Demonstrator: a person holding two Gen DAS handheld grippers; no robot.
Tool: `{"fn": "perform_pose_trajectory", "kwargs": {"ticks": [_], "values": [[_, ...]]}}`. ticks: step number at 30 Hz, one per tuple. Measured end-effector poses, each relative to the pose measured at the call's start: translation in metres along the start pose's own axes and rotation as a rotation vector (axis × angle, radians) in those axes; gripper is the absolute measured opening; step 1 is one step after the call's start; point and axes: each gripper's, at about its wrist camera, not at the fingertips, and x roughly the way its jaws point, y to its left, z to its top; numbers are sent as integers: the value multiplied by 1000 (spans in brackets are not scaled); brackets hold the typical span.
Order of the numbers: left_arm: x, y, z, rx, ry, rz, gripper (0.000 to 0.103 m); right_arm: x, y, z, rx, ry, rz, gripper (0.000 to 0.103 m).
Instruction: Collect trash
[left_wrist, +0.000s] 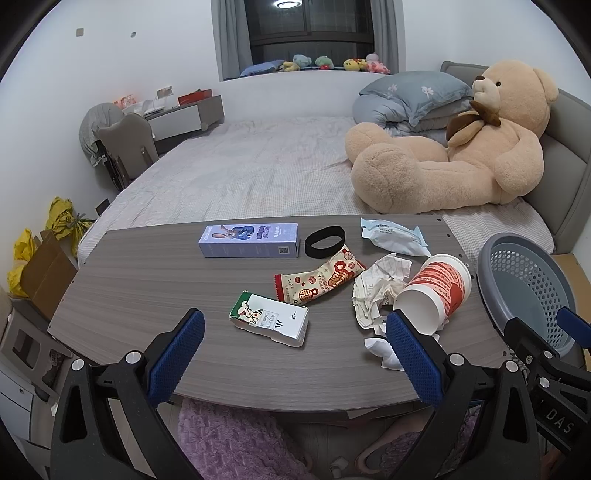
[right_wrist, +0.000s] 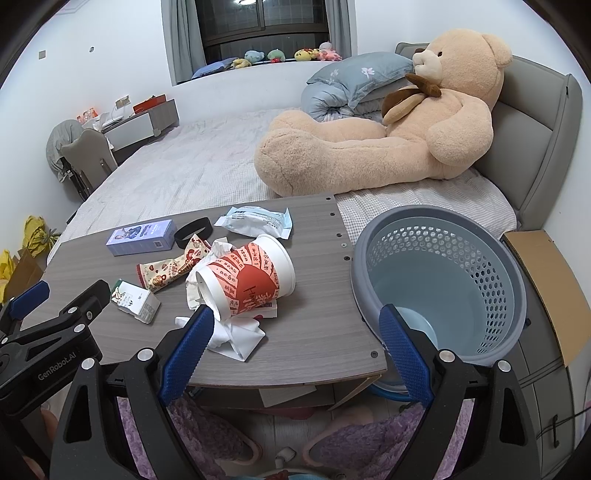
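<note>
Trash lies on the grey wooden table (left_wrist: 147, 280): a tipped red-and-white paper cup (left_wrist: 436, 291) (right_wrist: 251, 277), crumpled paper (left_wrist: 376, 284), a white tissue (right_wrist: 236, 336), a small milk carton (left_wrist: 271, 319) (right_wrist: 136, 301), a red-patterned snack wrapper (left_wrist: 321, 277) (right_wrist: 170, 269) and a pale blue plastic packet (left_wrist: 391, 232) (right_wrist: 255, 219). A grey perforated bin (right_wrist: 443, 280) (left_wrist: 524, 284) stands off the table's right edge. My left gripper (left_wrist: 295, 350) is open over the near edge, behind the carton. My right gripper (right_wrist: 295, 347) is open near the table's right corner, empty.
A purple box (left_wrist: 249, 240) and a black band (left_wrist: 325, 242) also lie on the table. Behind it is a bed (left_wrist: 240, 173) with a big teddy bear (left_wrist: 461, 144). A cardboard box (right_wrist: 546, 284) stands right of the bin. Purple rug (left_wrist: 229, 443) below.
</note>
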Motion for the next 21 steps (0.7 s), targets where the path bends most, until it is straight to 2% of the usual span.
{"fn": "perform_pose_trajectory", "kwargs": {"ticks": [21], "values": [[0,0,0,0,-2,0,97,0,-1,0,1,-2,1,87]]}}
